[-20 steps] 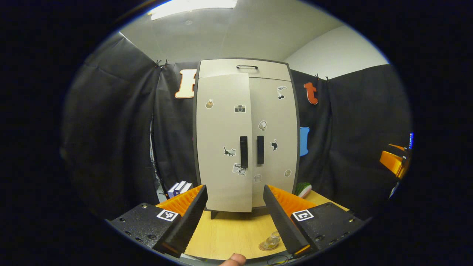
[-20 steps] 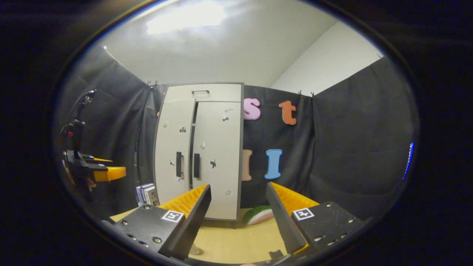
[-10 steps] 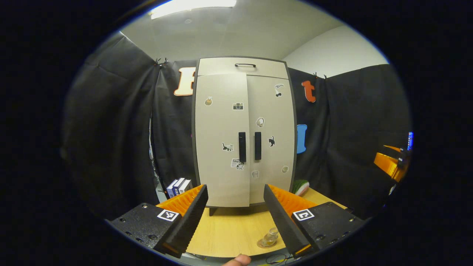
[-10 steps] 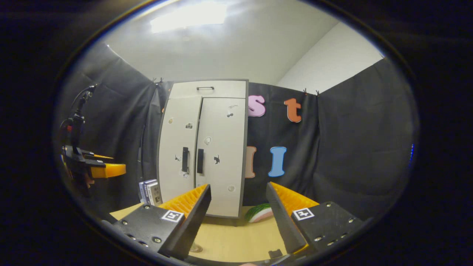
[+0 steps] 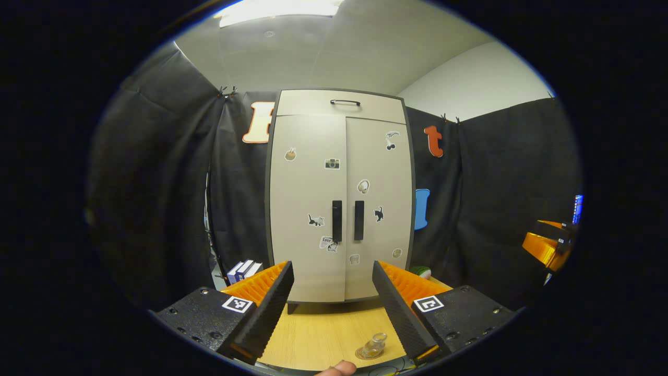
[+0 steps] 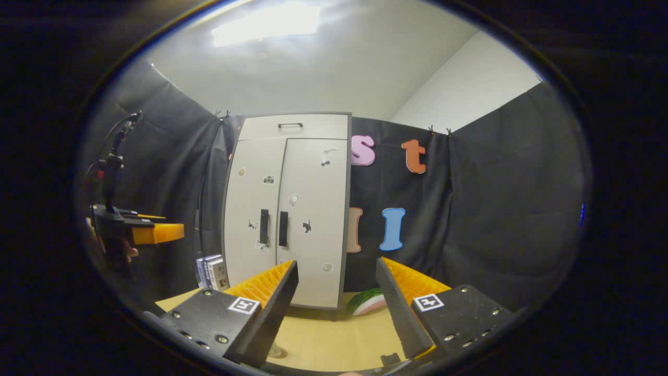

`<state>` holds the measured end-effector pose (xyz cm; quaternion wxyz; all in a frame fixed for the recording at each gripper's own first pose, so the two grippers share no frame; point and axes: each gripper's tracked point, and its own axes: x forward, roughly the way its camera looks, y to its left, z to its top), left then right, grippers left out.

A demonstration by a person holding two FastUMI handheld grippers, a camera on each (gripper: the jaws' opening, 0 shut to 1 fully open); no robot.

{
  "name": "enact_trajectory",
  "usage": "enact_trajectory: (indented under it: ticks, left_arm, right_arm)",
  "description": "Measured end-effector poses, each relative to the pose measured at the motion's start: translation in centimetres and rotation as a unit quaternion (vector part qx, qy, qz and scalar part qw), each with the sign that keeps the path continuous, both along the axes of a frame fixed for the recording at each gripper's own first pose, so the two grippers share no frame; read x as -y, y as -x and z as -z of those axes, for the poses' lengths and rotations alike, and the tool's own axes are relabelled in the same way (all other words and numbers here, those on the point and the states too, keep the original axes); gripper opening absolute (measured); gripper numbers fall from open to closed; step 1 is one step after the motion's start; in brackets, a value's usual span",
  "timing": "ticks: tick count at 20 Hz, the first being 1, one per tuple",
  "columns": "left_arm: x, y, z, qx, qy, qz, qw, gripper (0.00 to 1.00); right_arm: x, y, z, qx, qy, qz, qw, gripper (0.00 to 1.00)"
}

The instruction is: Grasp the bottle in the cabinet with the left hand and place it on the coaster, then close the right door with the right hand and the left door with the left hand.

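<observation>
The cabinet stood upright at the back of the desk, and its left door and right door both lay flush with the front, their dark vertical handles side by side at the middle seam. In the left gripper view the left gripper hung in front of the cabinet above the desk, its fingers spread wide apart with nothing between them. Low in that view, just inside the right-hand finger, the bottle stood on the coaster, a small clear thing with its long axis upright and its mouth pointing up, near the front edge of the desk and well apart from the cabinet. The tip of a person's thumb showed at the bottom edge. The right gripper also had its fingers wide open and empty, held above the desk and aimed toward the right side of the cabinet. In the right gripper view the left gripper appeared far off at the left, held by a hand. A slice of watermelon lay on the desk just to the right of the cabinet's foot, and a few small boxes stood on end at its left.
</observation>
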<state>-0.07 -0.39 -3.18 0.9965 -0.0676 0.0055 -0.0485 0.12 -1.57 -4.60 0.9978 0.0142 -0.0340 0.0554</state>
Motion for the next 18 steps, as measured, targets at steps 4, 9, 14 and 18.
enact_trajectory:
  ticks: [4,9,14,18]
  left_arm:
    - [-0.7,-0.6,0.6,0.003,0.002,0.000,1.000,0.96]
    - [-1.6,-1.4,2.3,0.000,-0.005,0.007,1.000,0.96]
    - [-3.4,-2.6,4.6,-0.019,0.012,0.012,1.000,0.96]
    - [-5.2,-4.6,5.8,-0.022,0.006,0.009,1.000,0.96]
  right_arm:
    - [-1.4,-0.9,-0.4,0.003,-0.015,-0.003,1.000,0.89]
    - [-4.4,-2.2,-1.5,0.018,-0.036,-0.022,0.999,0.92]
    - [-6.8,-4.1,-1.7,0.011,-0.051,-0.029,0.998,0.92]
    - [-6.4,-6.2,-0.7,0.000,-0.035,-0.006,0.999,0.92]
